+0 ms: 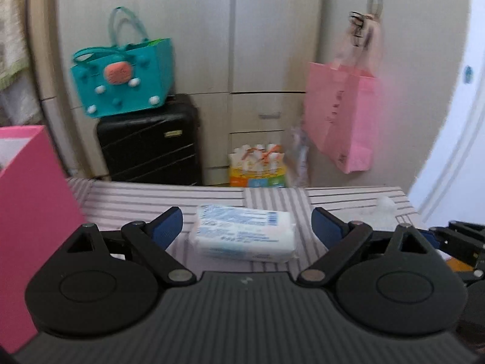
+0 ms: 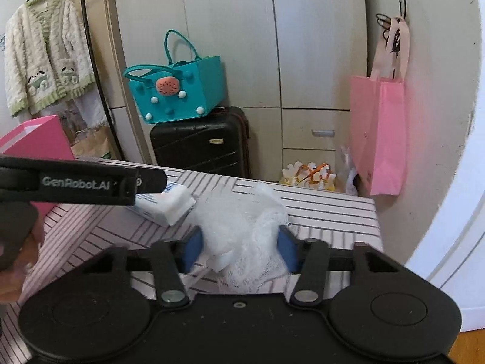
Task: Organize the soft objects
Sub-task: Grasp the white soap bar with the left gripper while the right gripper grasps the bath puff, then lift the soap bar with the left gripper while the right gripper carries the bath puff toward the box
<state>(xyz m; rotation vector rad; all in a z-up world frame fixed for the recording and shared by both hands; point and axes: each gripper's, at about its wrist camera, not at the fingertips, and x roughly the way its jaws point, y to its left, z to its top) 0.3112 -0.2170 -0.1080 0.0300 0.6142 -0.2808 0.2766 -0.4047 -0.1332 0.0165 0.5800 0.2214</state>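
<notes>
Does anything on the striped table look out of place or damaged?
Nothing looks damaged or spilled. The tissue pack lies flat on the striped table, between the open left tongs. The white mesh puff sits crumpled between the right tongs.

Background only: beige wardrobe (image 2: 230, 30) with drawers along the back wall. Black hard-shell suitcase (image 2: 201, 142) stands upright against it, teal felt tote (image 2: 178, 91) with white pompoms and an orange patch sitting on top. Pink paper bag (image 2: 379, 133) hangs from a wall hook (image 2: 402, 3) on the right. Yellow-and-white package (image 2: 309, 177) on the floor below the drawers. Cream knit cardigan (image 2: 45, 51) with green trim on a hanger, far left. Striped cloth (image 2: 327, 212) covers the work surface.
</notes>
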